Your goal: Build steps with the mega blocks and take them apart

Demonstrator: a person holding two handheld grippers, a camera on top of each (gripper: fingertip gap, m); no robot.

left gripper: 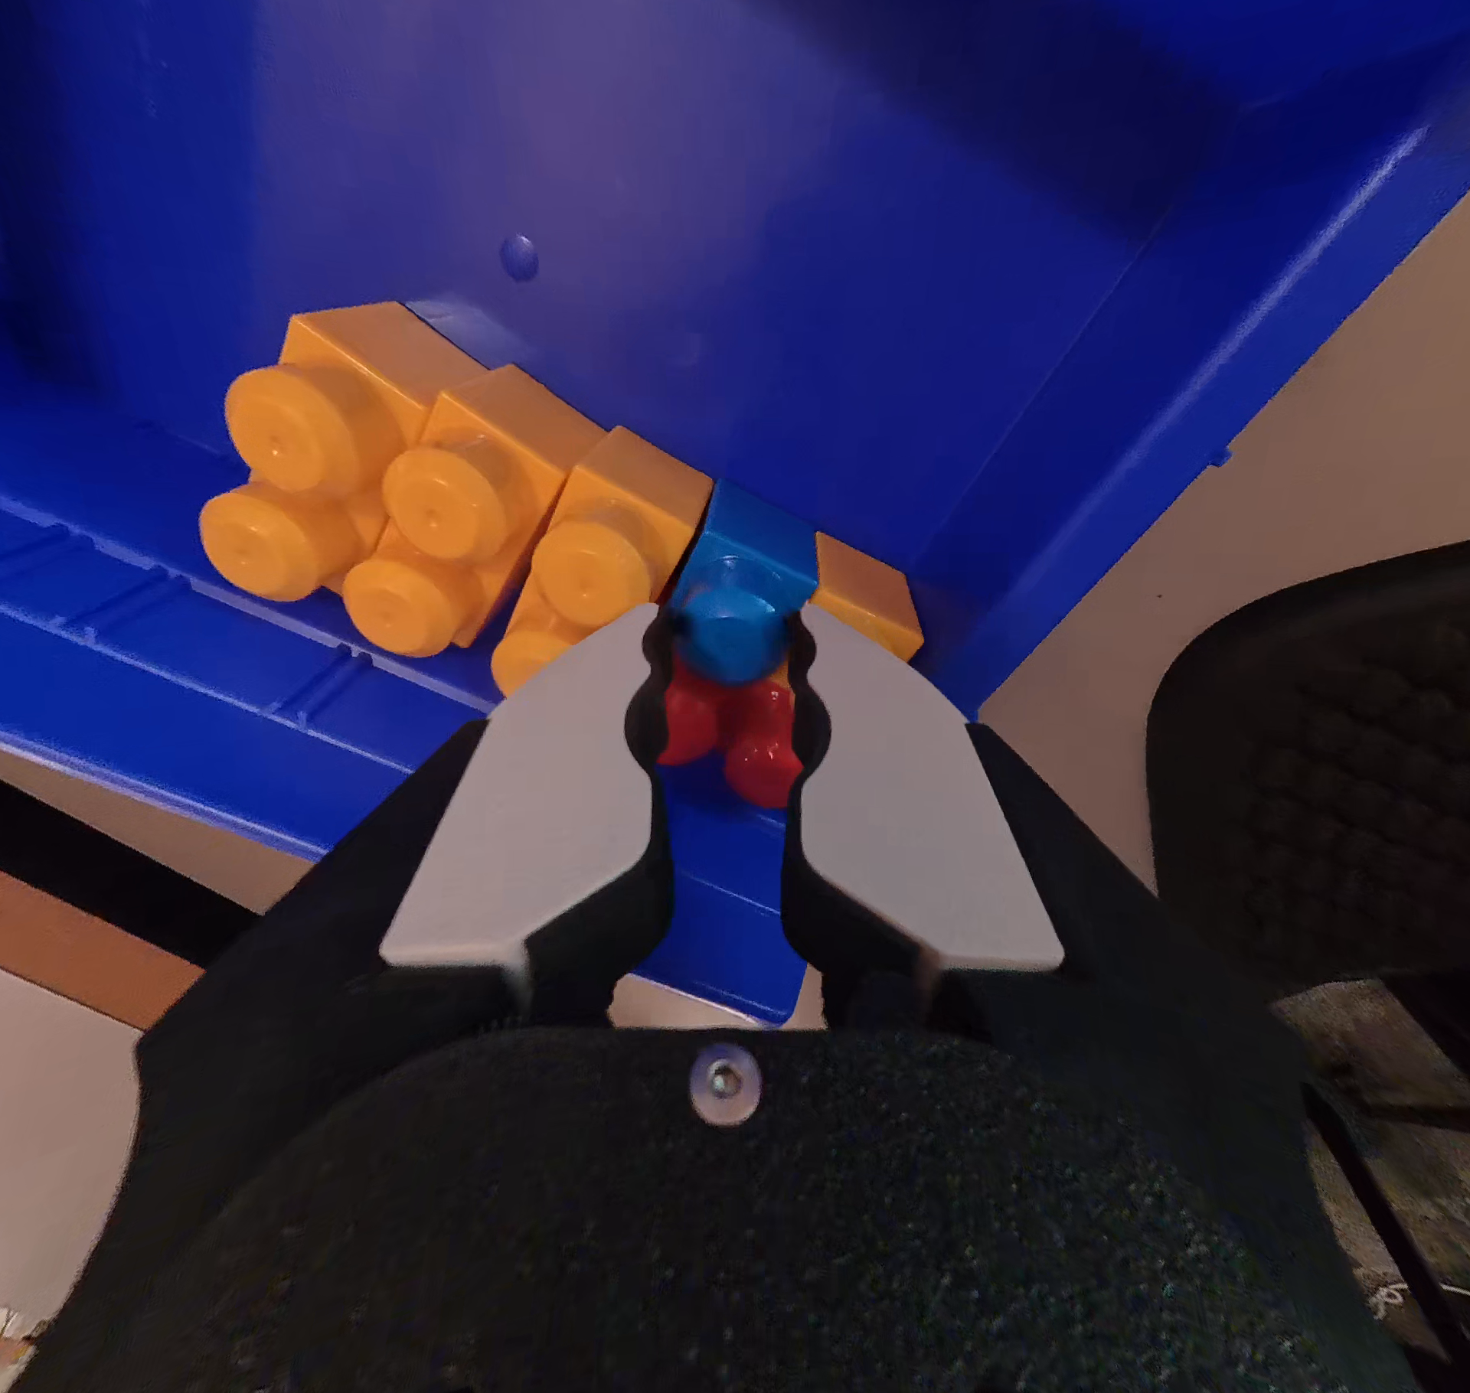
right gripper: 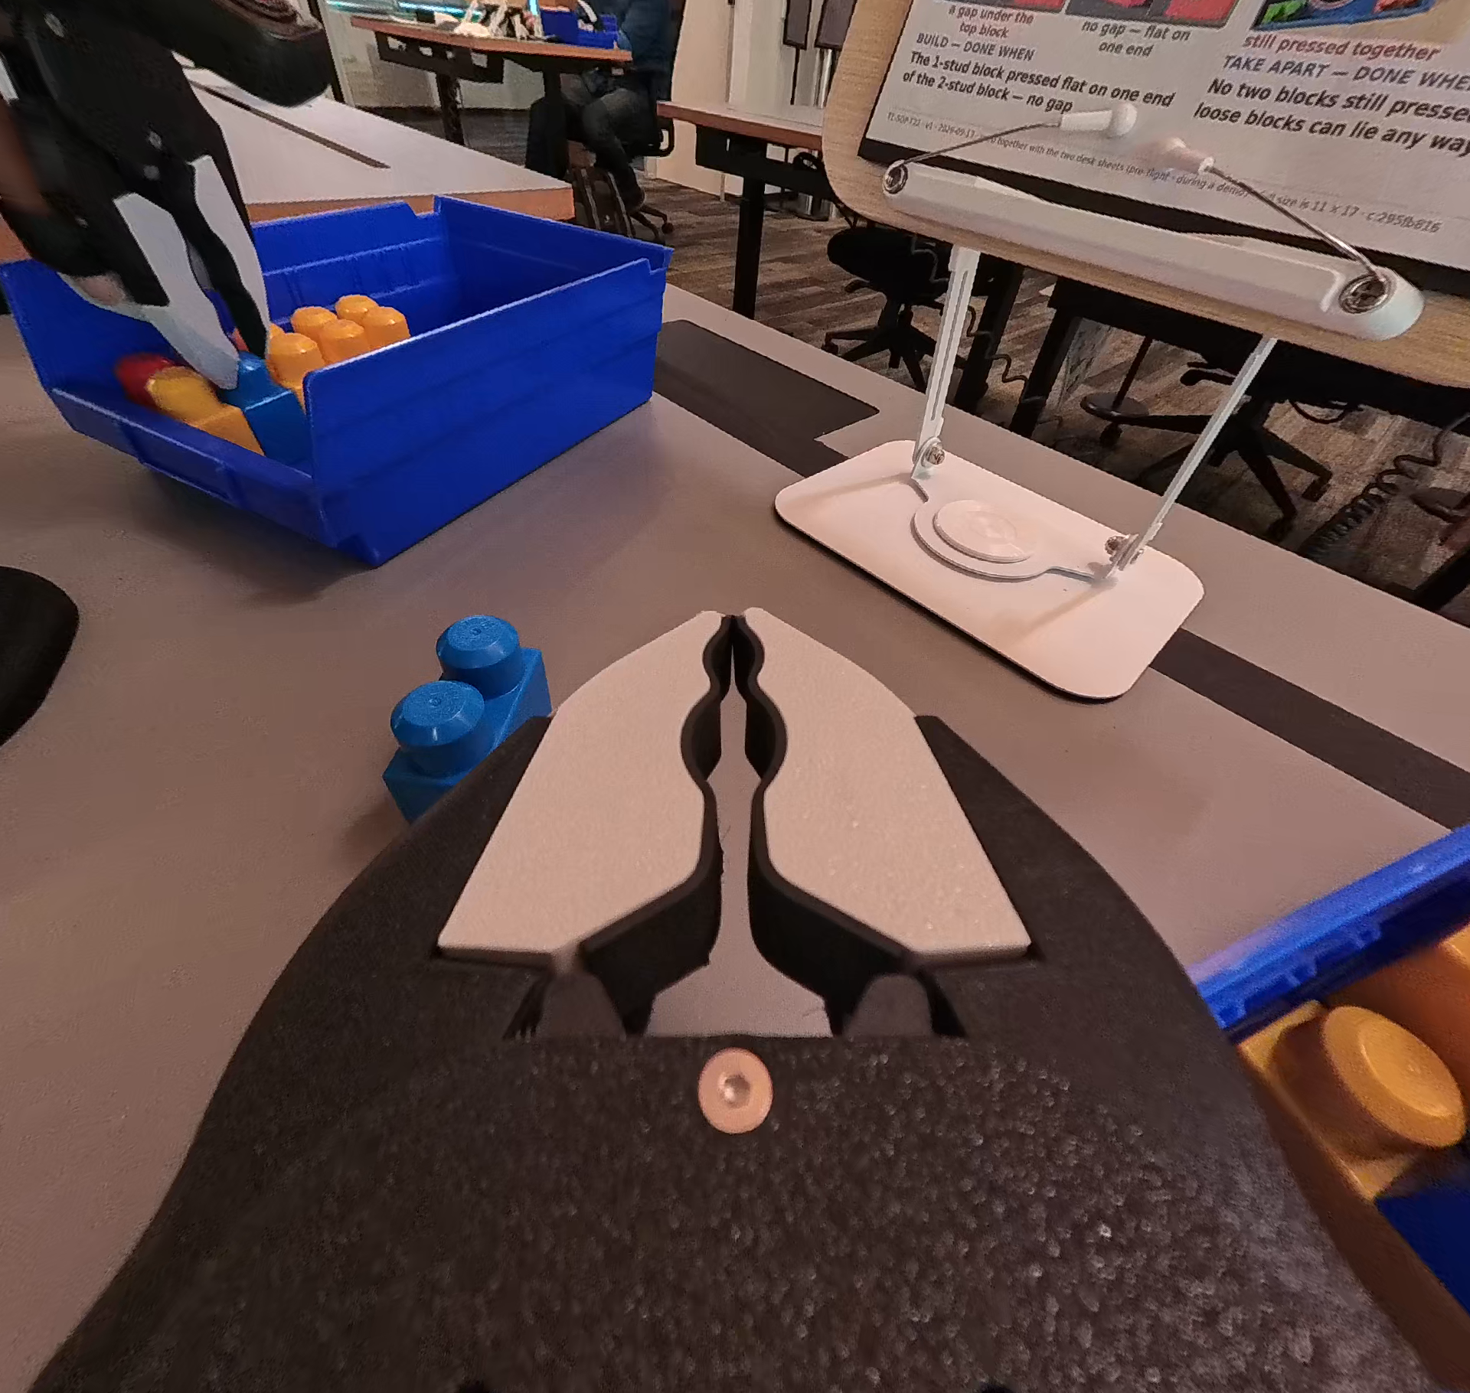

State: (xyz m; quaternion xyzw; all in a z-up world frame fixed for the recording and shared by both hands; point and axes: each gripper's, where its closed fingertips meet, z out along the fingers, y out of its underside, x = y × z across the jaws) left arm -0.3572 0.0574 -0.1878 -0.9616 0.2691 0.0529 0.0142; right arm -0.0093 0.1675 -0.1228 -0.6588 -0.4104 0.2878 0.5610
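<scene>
Left gripper [left gripper: 728, 623] reaches into the blue bin [left gripper: 716, 202], fingers clamped on the stud of a small blue one-stud block [left gripper: 752, 552] sitting among orange blocks [left gripper: 398, 480] with a red block [left gripper: 728, 727] just in front. On the grey table [right gripper: 239, 599] a blue two-stud block [right gripper: 465, 707] stands upright just left of the right gripper [right gripper: 732, 623], whose fingertips meet with nothing between them. White document stand [right gripper: 994, 560] with instruction sheet sits far right.
</scene>
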